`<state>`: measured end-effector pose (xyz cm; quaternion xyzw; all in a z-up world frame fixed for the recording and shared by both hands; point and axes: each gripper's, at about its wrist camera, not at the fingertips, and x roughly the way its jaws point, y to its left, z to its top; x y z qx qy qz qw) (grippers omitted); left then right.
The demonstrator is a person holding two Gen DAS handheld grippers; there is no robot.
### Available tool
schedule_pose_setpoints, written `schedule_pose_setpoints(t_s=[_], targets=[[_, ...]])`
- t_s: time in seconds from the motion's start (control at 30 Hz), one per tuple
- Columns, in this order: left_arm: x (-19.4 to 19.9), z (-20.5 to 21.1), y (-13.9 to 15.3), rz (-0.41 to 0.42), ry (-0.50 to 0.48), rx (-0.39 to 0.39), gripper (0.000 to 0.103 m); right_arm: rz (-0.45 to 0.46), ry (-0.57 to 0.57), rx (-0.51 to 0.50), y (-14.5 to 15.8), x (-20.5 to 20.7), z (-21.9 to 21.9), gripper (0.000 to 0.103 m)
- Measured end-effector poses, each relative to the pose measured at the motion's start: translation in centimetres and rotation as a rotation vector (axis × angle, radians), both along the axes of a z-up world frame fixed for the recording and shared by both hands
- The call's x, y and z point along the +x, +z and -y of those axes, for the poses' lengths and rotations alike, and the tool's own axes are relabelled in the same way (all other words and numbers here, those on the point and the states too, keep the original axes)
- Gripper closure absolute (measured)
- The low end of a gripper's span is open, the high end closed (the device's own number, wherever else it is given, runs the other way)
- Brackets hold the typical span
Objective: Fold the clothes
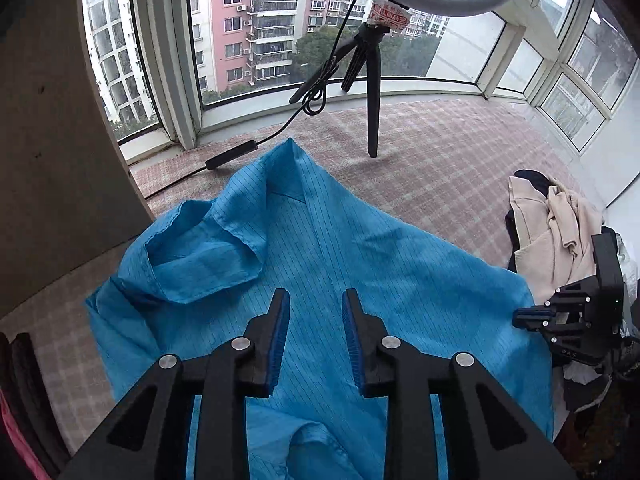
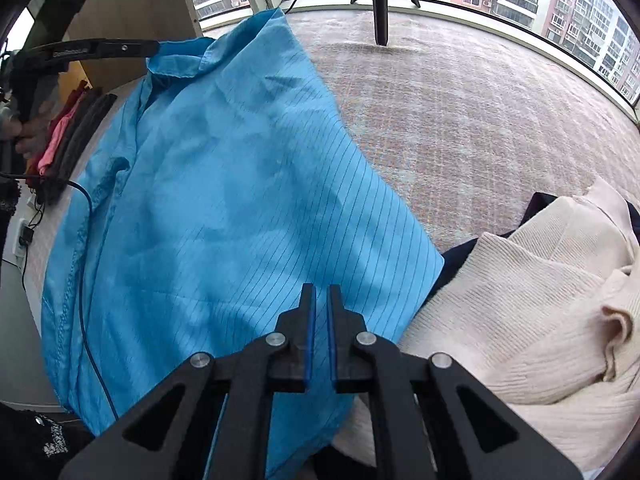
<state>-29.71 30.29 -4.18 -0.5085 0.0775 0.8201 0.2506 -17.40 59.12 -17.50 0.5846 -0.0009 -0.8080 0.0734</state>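
Two grippers over one blue striped garment [image 1: 320, 264] — spread on the checked mat [image 1: 440, 152].
Left gripper [image 1: 316, 340] is held wide apart, empty; right gripper [image 2: 321, 340] is nearly closed, nothing gripped — thin cloth could be missed, or the cream sweater [image 2: 520, 300] snagged.

Both wrist views look down closely, sharing the blue garment [image 1: 360, 264].

Checked mat [image 1: 440, 152]: blue garment [image 1: 320, 248], cream sweater [image 1: 552, 232], tripod [image 1: 370, 80].
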Motion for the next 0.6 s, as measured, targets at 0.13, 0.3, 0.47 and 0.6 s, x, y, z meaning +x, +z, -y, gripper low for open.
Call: schedule_pose_setpoints(t_s=[0.13, 0.3, 0.47, 0.6], targets=[[8.5, 2.6, 1.3, 0.000, 0.022, 0.019, 0.072, -0.027, 0.023, -0.078, 0.9, 1.0, -1.2, 0.097], [20.2, 5.3, 0.0, 0.078, 0.132, 0.072, 0.072, -0.152, 0.055, -0.232, 7.3, 7.1, -3.7, 0.095], [31.8, 8.0, -1.3, 0.156, 0.242, 0.125, 0.072, -0.227, 0.024, -0.480, 11.8, 16.0, -6.9, 0.075], [38.5, 8.6, -3.7, 0.231, 0.302, 0.238, 0.072, -0.193, -0.043, -0.522, 9.7, 21.7, -5.9, 0.075]])
